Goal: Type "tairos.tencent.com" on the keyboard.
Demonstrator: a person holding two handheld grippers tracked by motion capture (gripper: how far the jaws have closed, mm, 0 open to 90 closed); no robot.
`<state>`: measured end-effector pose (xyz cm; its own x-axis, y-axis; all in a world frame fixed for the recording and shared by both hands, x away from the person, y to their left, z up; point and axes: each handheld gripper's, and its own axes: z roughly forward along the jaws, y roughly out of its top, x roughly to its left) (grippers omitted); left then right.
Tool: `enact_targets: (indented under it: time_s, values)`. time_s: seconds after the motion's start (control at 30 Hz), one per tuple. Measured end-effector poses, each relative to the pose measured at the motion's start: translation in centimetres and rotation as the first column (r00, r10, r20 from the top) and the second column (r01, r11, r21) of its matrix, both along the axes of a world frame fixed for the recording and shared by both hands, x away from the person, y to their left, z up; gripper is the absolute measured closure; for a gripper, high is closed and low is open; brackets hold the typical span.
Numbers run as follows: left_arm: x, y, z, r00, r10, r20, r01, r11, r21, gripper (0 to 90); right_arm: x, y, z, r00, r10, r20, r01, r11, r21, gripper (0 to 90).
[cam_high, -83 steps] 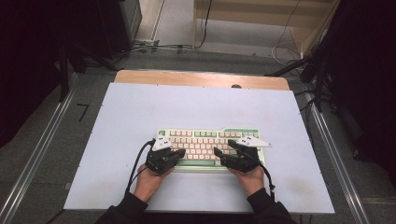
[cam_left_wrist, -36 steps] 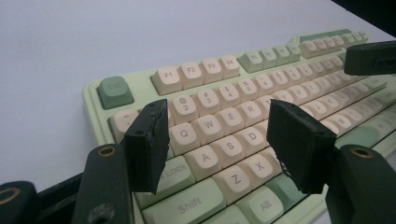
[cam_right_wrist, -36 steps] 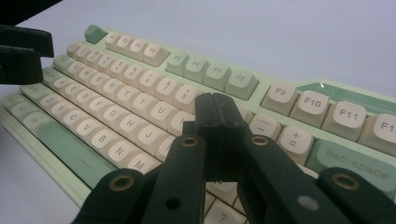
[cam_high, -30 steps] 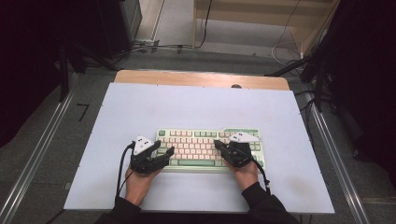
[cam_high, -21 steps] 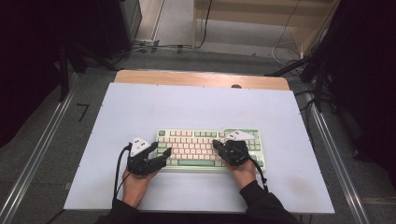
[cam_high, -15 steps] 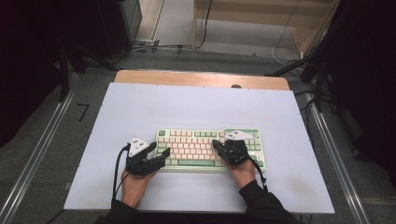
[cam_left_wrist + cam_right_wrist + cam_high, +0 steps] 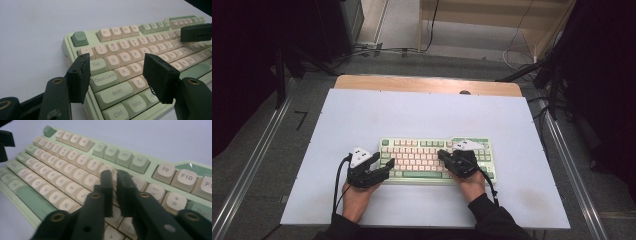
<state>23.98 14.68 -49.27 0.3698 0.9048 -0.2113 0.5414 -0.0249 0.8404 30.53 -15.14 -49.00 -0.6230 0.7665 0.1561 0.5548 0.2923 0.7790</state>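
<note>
Right tool (image 7: 443,156) over keyboard (image 7: 417,155) keys

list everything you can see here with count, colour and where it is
keyboard: one, pale green case with cream and green keys, near middle of the table
table top: one, pale lilac-white sheet with a wooden strip along the far edge
cables on the floor: several, dark and light, beyond the table
wooden furniture: one piece, light wood, far side of the room
left gripper: one, black with grey plate, at the keyboard's left end, fingers wide apart over Tab, Caps Lock and Shift
right gripper: one, black with grey plate, over the keyboard's right half, fingers a narrow gap apart, just been opening, nothing between them
person's hands: two, dark sleeves, at the near edge
</note>
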Motion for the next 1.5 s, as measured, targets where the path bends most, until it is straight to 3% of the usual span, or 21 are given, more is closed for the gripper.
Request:
enact_targets:
  time_s: [0.23, 0.33, 0.43, 0.6, 0.8, 0.9, 1.5]
  values:
    - [0.1, -0.1, 0.0, 1.0, -0.007, 0.003, 0.007, 1.0, -0.002, 39.5, -0.2, -0.4, 0.6, 0.9997, -0.007, 0.023, 0.005, 0.999, 0.052, 40.1]
    - [0.2, -0.2, 0.1, 0.9999, -0.014, 0.003, 0.014, 0.9999, 0.004, 39.5, -0.2, -0.5, 0.6, 0.9998, -0.013, 0.014, 0.012, 0.998, 0.058, 30.7]
    - [0.3, -0.4, 0.1, 0.9998, -0.02, 0.007, 0.02, 0.9998, -0.001, 39.5, -0.4, -0.5, 0.6, 0.9997, -0.006, 0.022, 0.005, 0.998, 0.056, 30.1]
    - [0.6, -0.8, 0.1, 0.9994, -0.034, 0.01, 0.034, 0.9994, -0.003, 39.5, -1.0, -0.4, 0.5, 0.9993, 0.027, 0.028, -0.028, 0.998, 0.051, 39.1]
    - [1.0, -1.3, 0.2, 0.9986, -0.051, 0.01, 0.052, 0.9987, -0.003, 39.5, -2.0, -0.2, 0.3, 0.996, 0.082, 0.036, -0.084, 0.995, 0.055, 73.1]
    - [1.2, -1.7, 0.1, 0.9977, -0.068, 0.008, 0.068, 0.9977, 0.001, 39.5, -2.3, -0.1, 0.0, 0.995, 0.093, 0.035, -0.095, 0.995, 0.042, 85.8]
    - [1.6, -2.2, 0.1, 0.9963, -0.086, 0.007, 0.086, 0.9963, 0.003, 39.5, -2.7, 0.6, -0.7, 0.9928, 0.118, 0.023, -0.118, 0.993, -0.012, 87.7]
